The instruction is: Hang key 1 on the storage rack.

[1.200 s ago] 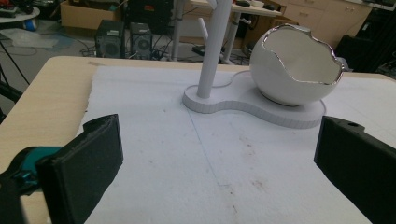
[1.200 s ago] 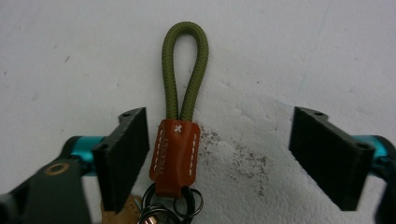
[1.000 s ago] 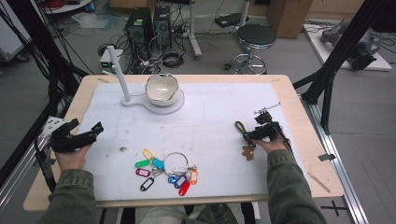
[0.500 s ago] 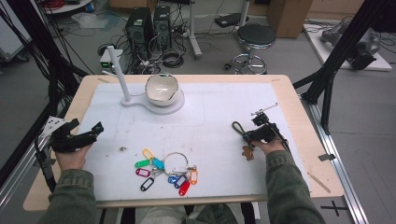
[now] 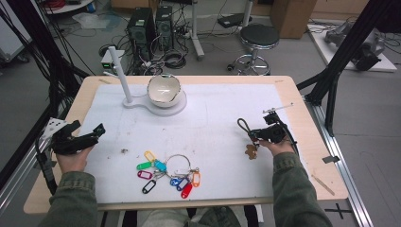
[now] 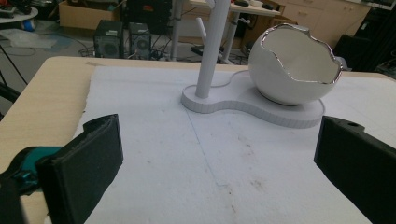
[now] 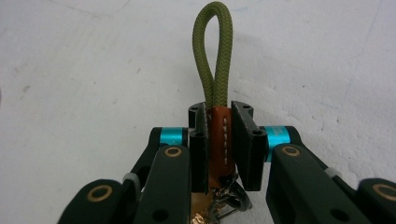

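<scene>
A: Where is the green rope loop (image 7: 214, 56)?
B: Its brown leather bit (image 7: 220, 140) is pinched tight in the right claw (image 7: 220, 144), with the loop poking out past the tips.
A: And the left claw (image 6: 219, 154)?
B: Wide open, holding nothing, facing the white egg bowl (image 6: 295, 65)
</scene>
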Demonstrator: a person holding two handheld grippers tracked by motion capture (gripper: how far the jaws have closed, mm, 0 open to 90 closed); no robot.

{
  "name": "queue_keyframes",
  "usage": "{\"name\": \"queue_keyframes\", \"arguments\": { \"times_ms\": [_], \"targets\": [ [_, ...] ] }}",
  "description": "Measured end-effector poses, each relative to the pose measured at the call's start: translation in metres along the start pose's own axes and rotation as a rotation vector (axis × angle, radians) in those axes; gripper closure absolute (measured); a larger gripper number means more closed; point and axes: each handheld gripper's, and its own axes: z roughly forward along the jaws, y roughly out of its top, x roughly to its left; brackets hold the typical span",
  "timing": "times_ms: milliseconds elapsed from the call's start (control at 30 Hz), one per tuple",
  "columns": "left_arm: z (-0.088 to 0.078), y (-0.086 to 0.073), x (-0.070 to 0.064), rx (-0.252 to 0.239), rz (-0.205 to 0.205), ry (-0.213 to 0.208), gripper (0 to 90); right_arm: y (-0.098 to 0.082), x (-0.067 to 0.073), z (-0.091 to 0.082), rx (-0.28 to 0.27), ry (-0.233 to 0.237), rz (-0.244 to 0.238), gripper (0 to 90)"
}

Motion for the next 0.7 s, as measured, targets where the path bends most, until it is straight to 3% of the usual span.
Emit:
{"name": "queue_keyframes", "arguments": {
  "times_ms": [133,267,700],
  "targets": [
    [0.000,0.000,0.000,-0.001,-0.002,-0.001,1.7,0.003,0.003,-0.005,-0.007,0.014,0.008,77.7],
    [0.001,0.000,0.000,-0.001,-0.001,-0.002,1.7,0.014,0.012,-0.013,-0.045,0.042,-0.008,77.7],
    [0.000,0.000,0.001,-0.004,-0.007,-0.002,1.7,0.042,0.037,-0.023,-0.085,0.081,-0.062,77.6]
  ]
}}
